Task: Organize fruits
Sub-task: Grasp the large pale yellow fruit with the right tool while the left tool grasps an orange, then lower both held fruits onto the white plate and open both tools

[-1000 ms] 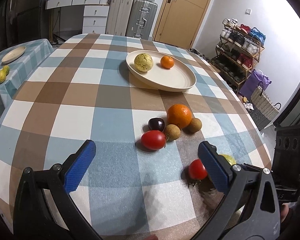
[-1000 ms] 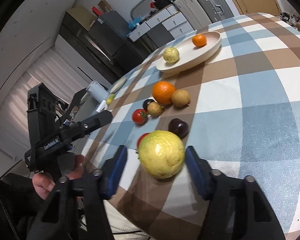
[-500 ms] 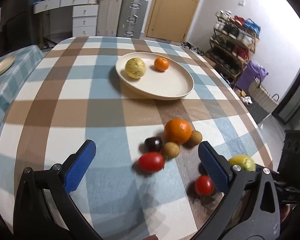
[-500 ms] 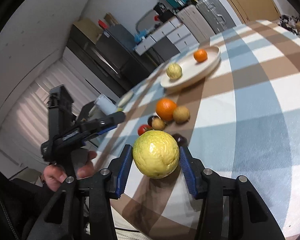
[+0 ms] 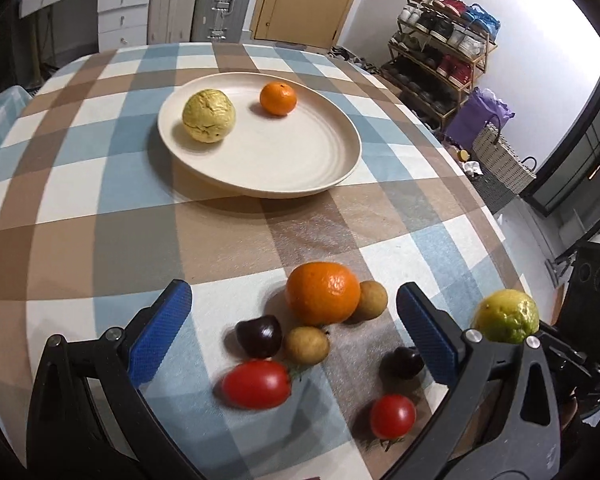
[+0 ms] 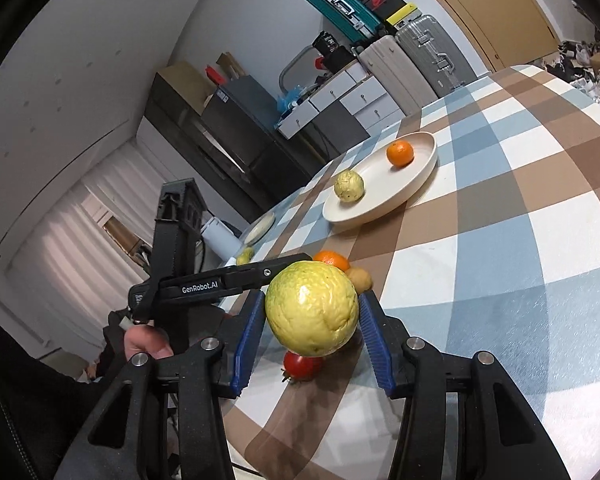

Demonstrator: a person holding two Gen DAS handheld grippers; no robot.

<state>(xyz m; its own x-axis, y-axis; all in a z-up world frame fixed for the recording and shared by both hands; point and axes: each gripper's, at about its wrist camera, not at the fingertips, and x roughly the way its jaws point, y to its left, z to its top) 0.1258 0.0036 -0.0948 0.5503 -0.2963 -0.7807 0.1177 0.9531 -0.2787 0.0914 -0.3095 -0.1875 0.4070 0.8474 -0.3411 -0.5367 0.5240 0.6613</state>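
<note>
My right gripper (image 6: 312, 334) is shut on a yellow-green guava (image 6: 312, 314) and holds it above the table's near edge; the guava also shows in the left wrist view (image 5: 507, 316) at the right. My left gripper (image 5: 294, 332) is open and empty above a cluster of fruit: a large orange (image 5: 323, 298), two brown longans (image 5: 307, 345), two dark plums (image 5: 259, 335), two red tomatoes (image 5: 257, 384). The cream plate (image 5: 300, 168) holds another guava (image 5: 208, 115) and a small tangerine (image 5: 278, 98).
The checked tablecloth (image 5: 80, 208) covers the round table. A shoe rack (image 5: 444, 52) and a basket (image 5: 500, 160) stand to the right. Suitcases (image 5: 216, 0) and drawers stand behind. A side table with a plate (image 6: 260, 229) is at the left.
My right gripper has lifted the guava higher off the table. My left gripper has moved forward, closer to the fruit cluster and the plate.
</note>
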